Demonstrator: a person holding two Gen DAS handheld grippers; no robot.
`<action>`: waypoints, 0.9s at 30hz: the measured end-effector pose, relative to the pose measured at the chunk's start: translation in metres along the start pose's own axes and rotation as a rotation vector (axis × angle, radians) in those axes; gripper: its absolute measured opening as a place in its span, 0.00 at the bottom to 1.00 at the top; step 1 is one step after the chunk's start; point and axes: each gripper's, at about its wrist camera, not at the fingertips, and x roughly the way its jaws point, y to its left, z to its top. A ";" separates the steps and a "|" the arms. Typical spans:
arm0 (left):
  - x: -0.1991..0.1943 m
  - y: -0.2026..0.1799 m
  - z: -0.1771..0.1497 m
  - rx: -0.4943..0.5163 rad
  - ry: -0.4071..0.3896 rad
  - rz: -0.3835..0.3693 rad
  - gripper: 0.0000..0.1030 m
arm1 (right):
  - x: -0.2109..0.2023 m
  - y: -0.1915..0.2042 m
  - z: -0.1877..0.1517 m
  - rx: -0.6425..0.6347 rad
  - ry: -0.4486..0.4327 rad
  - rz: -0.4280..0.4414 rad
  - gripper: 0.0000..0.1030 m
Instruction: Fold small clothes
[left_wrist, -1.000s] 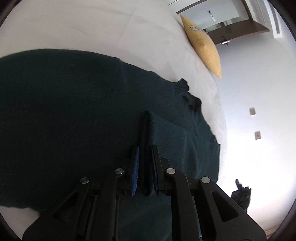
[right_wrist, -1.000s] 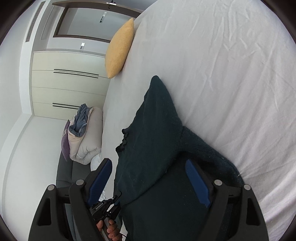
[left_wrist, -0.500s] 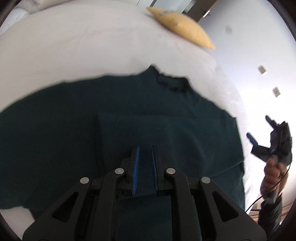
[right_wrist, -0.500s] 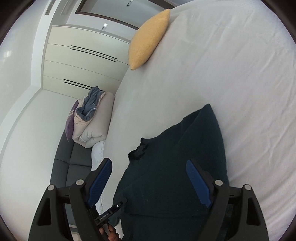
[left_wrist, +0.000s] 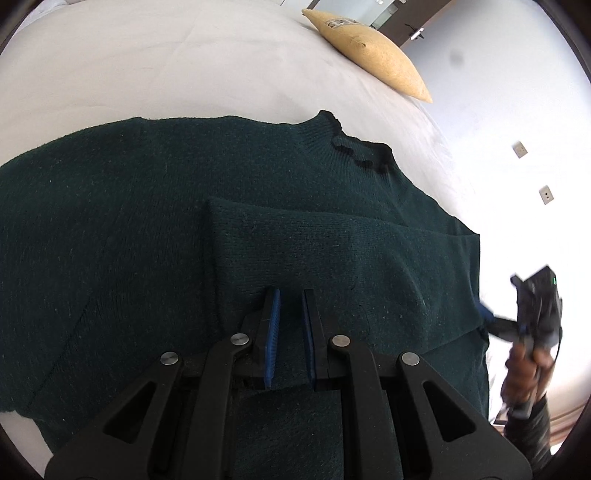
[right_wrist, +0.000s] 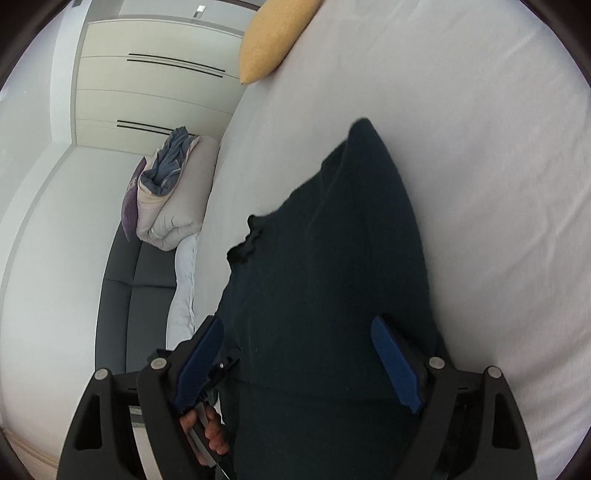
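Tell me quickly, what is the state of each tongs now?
Left tongs: closed on the folded sleeve of the green sweater.
Right tongs: open, holding nothing.

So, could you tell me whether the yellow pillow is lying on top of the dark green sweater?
No, the yellow pillow rests on the white bed, well apart from the dark green sweater.

pillow print too blurred, nothing legible
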 end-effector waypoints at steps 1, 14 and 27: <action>0.000 -0.003 -0.002 -0.009 -0.005 -0.008 0.11 | -0.003 0.001 -0.005 -0.011 -0.009 -0.005 0.83; -0.194 0.149 -0.110 -0.519 -0.501 -0.101 0.84 | -0.027 0.063 -0.066 -0.059 -0.087 0.103 0.84; -0.255 0.314 -0.191 -1.089 -0.763 -0.289 0.73 | 0.017 0.121 -0.106 -0.122 -0.012 0.095 0.84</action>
